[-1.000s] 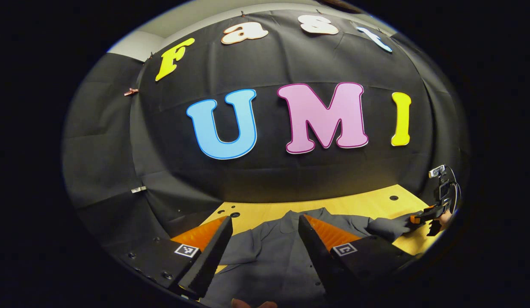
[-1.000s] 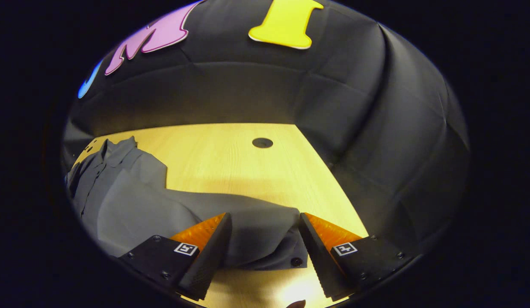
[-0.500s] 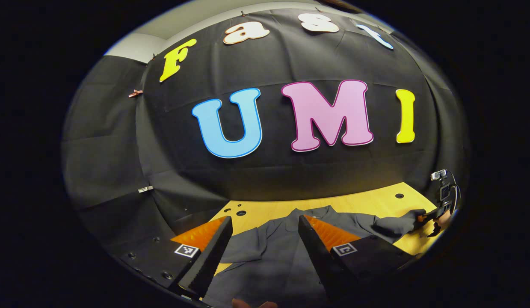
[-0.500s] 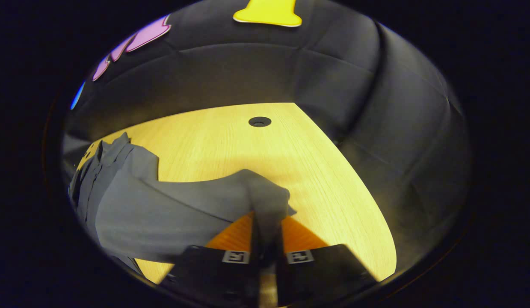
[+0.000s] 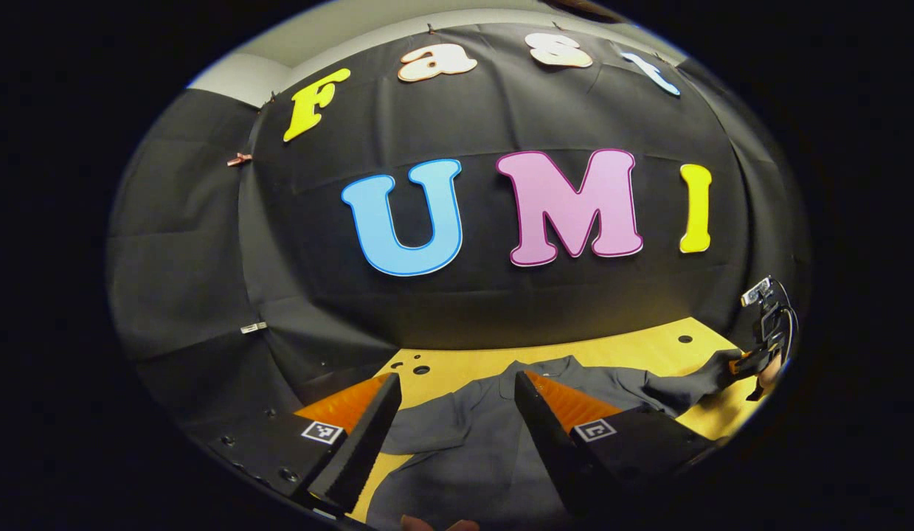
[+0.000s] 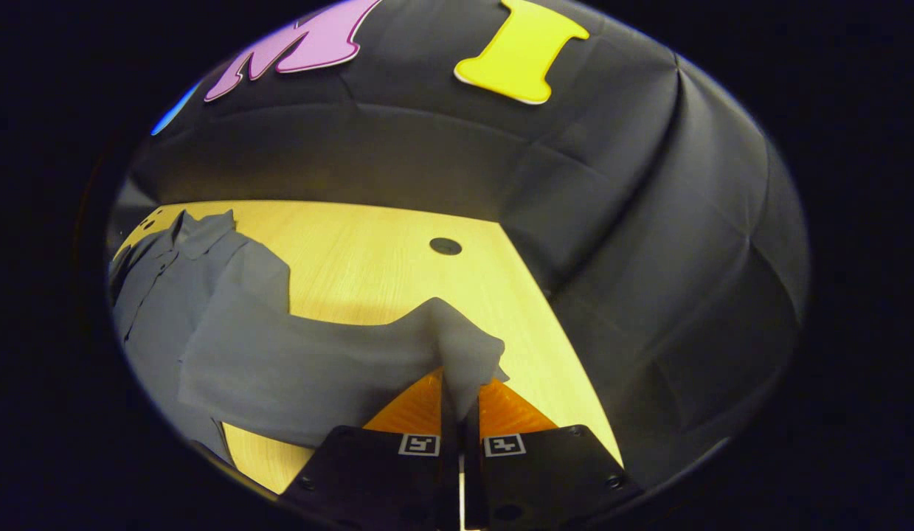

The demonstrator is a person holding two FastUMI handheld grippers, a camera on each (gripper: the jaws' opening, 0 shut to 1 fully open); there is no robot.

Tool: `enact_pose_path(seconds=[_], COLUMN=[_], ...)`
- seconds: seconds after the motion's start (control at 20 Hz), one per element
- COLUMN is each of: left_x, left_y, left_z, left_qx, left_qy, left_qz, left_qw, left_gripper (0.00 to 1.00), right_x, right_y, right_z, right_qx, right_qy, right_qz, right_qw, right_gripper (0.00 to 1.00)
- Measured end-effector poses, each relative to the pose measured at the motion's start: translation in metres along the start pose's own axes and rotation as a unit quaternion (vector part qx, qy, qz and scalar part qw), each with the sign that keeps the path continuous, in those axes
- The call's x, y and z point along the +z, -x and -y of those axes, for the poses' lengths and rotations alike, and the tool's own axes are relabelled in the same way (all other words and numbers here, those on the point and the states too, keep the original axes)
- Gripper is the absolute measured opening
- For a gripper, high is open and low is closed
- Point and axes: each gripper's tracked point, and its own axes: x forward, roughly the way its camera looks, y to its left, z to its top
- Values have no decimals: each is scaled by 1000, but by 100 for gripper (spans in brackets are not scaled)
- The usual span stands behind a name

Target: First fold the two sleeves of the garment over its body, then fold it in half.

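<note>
A grey button-up shirt (image 5: pixel 493 435) lies flat on the wooden table (image 5: pixel 634 346), collar toward the back wall. In the right gripper view the same shirt (image 6: pixel 184 295) spreads at the left, and its sleeve (image 6: pixel 338 361) runs to my right gripper (image 6: pixel 457 413), which is shut on the sleeve's cuff and holds it lifted off the table. My left gripper (image 5: pixel 457 413) hovers open over the shirt's body with nothing between its fingers. Far right in the left gripper view, the right gripper (image 5: pixel 748 361) and a hand hold the raised cuff.
The wooden table (image 6: pixel 397 258) has a round hole (image 6: pixel 445 245) near its back right corner and small holes (image 5: pixel 416 366) at the back left. Black cloth walls close off the back and sides. Bare wood lies to the right of the shirt.
My right gripper, open around the cuff a second ago, has shut on it and lifted the sleeve off the table. The left gripper has shifted only slightly.
</note>
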Motion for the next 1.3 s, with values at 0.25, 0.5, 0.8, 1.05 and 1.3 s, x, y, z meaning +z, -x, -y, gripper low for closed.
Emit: enact_pose_path(seconds=[0.25,0.5,0.8,1.05,1.3], left_x=[-1,1,-6,-22,-47], left_y=[-5,-11,-20,-30,-44], left_z=[-31,-61,-97,-133,-176], left_qx=[-28,-52,-66,-63,-46], left_qy=[4,-7,1,14,30], left_qz=[7,20,28,24,11], left_qw=[1000,998,997,998,998], left_gripper=[98,97,98,98,98], right_x=[24,51,89,128,153], right_y=[61,131,196,250,269], right_z=[6,3,-36,-104,-197], right_qx=[-38,-60,-60,-14,52], right_qy=[-44,-69,-70,-61,-48], right_qz=[42,87,136,169,187], right_qw=[997,992,986,984,980], right_gripper=[7,7,7,7,7])
